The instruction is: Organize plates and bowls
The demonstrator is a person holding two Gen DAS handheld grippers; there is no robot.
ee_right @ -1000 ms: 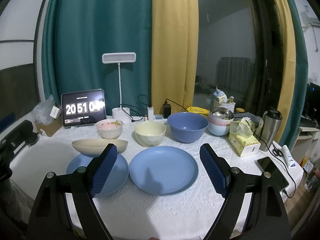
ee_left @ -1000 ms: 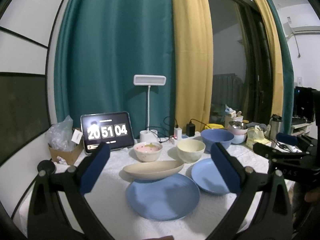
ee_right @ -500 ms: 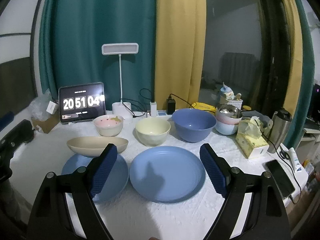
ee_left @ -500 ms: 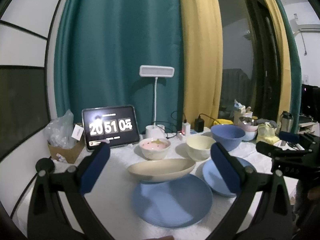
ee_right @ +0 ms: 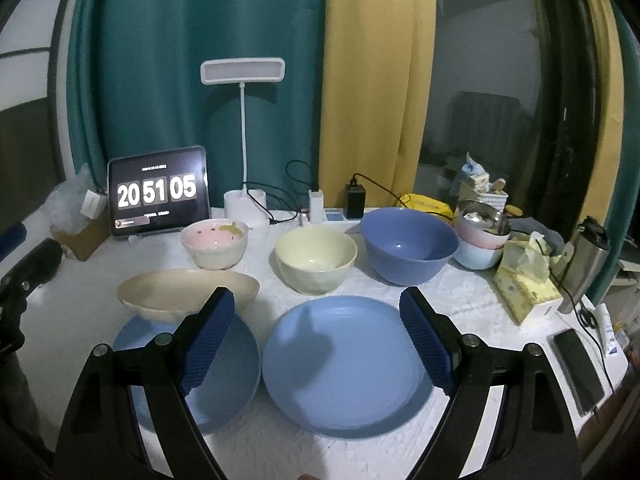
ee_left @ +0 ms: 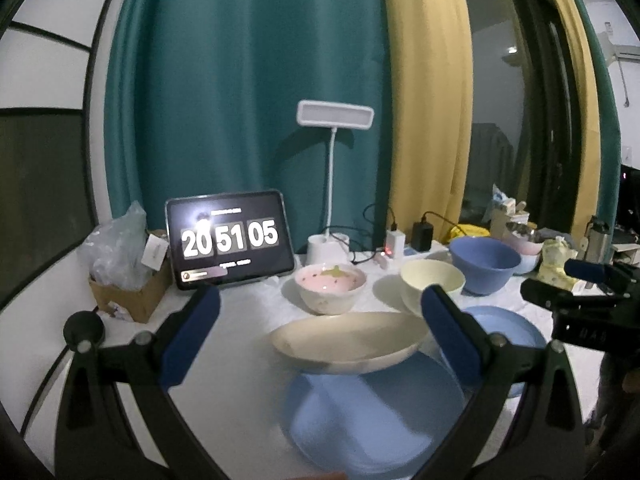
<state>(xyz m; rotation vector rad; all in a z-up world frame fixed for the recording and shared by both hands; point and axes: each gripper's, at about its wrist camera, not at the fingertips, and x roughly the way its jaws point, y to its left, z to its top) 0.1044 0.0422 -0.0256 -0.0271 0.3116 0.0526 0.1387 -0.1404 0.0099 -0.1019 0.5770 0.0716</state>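
Observation:
Two blue plates lie side by side on the white tablecloth: the left one (ee_right: 224, 376) (ee_left: 372, 420) and the right one (ee_right: 344, 364) (ee_left: 500, 332). A shallow beige dish (ee_right: 188, 292) (ee_left: 348, 344) sits just behind the left plate, overlapping its far rim. Behind them stand a pink bowl (ee_right: 214, 242) (ee_left: 330, 286), a cream bowl (ee_right: 316, 258) (ee_left: 432, 280) and a large blue bowl (ee_right: 408, 242) (ee_left: 484, 258). My right gripper (ee_right: 316, 344) is open above the right plate. My left gripper (ee_left: 320, 340) is open, its fingers framing the beige dish.
A tablet clock (ee_right: 158, 192), a white desk lamp (ee_right: 244, 200), chargers and cables line the back. Stacked bowls (ee_right: 482, 240), a tissue pack (ee_right: 524, 280), a steel flask (ee_right: 586, 264) and a phone (ee_right: 578, 368) crowd the right edge. A cardboard box (ee_left: 128, 292) sits at the left.
The left gripper has moved forward and lower toward the beige dish, which now looks larger between its fingers. The right gripper has edged slightly closer to the plates. Both stayed open.

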